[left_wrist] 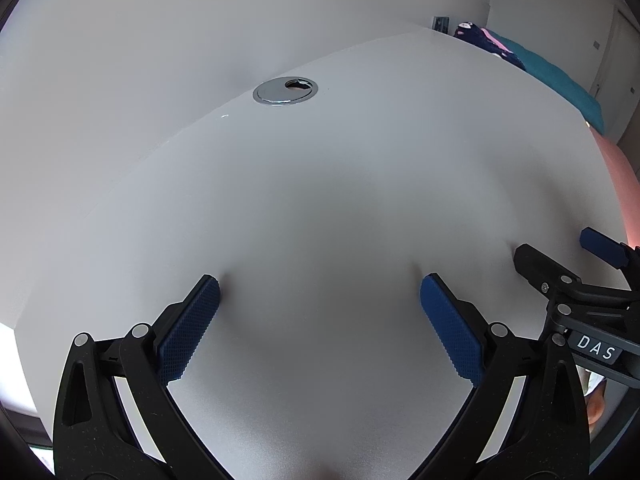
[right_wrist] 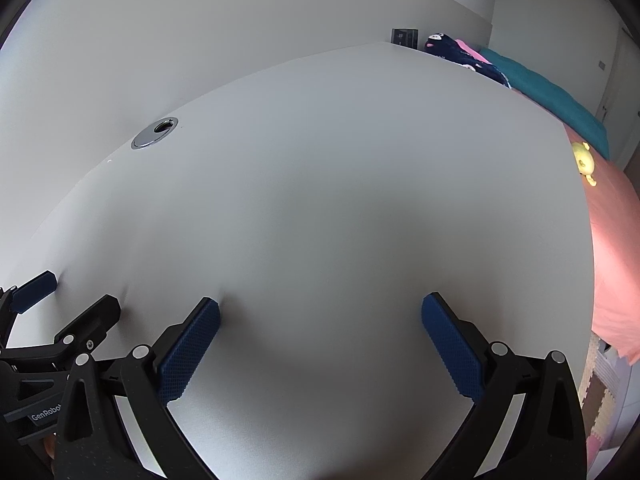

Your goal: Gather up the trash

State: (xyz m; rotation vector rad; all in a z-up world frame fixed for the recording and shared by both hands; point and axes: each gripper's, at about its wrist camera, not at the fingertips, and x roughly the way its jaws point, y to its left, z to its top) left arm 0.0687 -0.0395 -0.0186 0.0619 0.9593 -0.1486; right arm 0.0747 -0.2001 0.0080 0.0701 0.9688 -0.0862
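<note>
No trash shows in either view. My left gripper (left_wrist: pixel 320 286) is open and empty, its blue-padded fingers resting just above a white desk (left_wrist: pixel 340 184). My right gripper (right_wrist: pixel 320 310) is also open and empty over the same desk (right_wrist: pixel 340 200). The two grippers sit side by side: the right gripper shows at the right edge of the left wrist view (left_wrist: pixel 560 256), and the left gripper shows at the left edge of the right wrist view (right_wrist: pixel 76 296).
A chrome cable grommet (left_wrist: pixel 285 90) sits in the desk near the back wall; it also shows in the right wrist view (right_wrist: pixel 154 133). Beyond the desk's right edge is a bed with pink (right_wrist: pixel 616 240) and teal (right_wrist: pixel 560 100) covers, a yellow toy (right_wrist: pixel 583 156) and a dark plush (right_wrist: pixel 452 50).
</note>
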